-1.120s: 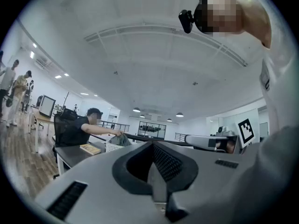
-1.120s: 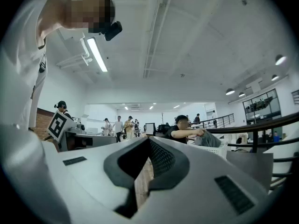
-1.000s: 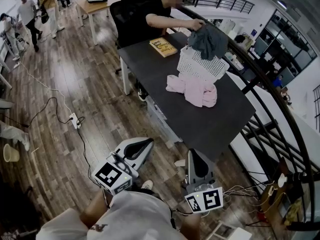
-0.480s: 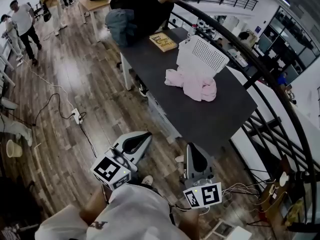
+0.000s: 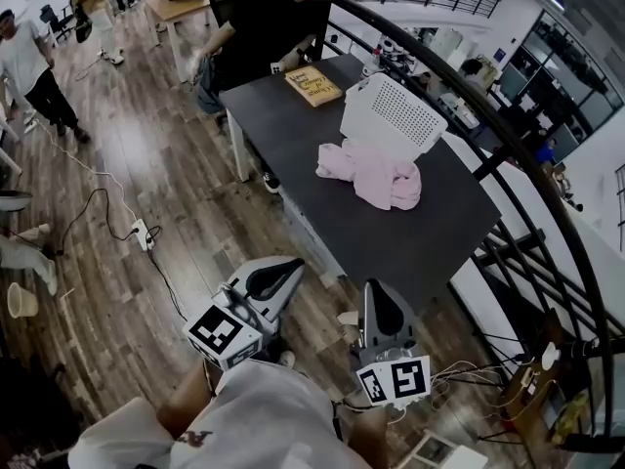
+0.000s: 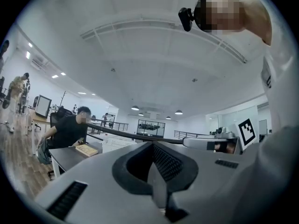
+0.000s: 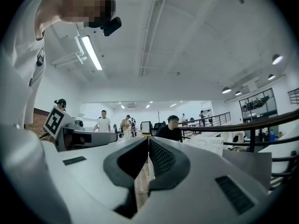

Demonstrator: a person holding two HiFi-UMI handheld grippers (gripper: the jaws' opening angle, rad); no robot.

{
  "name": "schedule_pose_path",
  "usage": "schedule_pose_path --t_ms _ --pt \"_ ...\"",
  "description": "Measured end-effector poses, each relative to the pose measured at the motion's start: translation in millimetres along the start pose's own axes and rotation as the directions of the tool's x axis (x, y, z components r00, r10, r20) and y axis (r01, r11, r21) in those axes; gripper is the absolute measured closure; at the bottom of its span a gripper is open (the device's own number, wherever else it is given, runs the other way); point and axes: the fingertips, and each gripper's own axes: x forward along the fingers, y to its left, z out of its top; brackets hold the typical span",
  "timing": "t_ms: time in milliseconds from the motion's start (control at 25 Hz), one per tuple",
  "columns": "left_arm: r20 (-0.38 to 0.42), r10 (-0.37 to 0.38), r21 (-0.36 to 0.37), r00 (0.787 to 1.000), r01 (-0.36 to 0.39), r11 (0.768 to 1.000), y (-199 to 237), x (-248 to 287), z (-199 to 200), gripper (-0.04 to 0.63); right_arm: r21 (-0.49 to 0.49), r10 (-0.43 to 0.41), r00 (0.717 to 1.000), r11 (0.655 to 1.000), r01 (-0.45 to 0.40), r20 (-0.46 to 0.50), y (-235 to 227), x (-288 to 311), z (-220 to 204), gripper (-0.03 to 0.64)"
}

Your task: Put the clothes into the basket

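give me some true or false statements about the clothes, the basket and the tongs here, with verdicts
1. The pink garment lies on the table, outside the white basket. True.
2. The right tongs hold a garment. False: they are shut with nothing between them.
3. A book lies at the table's far end. True.
4. The left tongs are over the table. False: they hang over the wooden floor, short of the table.

Pink clothes, white perforated basket, dark grey table, brown plank floor
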Motion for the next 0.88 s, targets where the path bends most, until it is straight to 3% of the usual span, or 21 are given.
schedule_pose_path --t_ms 480,880 --pt "0.004 -0.080 -0.009 0.997 0.080 0.997 65.0 46.8 11.0 0.591 -0.026 -0.063 0.997 0.998 0.062 -0.041 -20.3 74.1 -4.5 0.597" --pt "-0.026 -0.084 -0.024 0.996 0.083 0.996 85.6 95.4 -1.3 0.591 0.011 -0.074 0.995 0.997 0.075 -0.073 -64.2 101.7 -22.1 0.597"
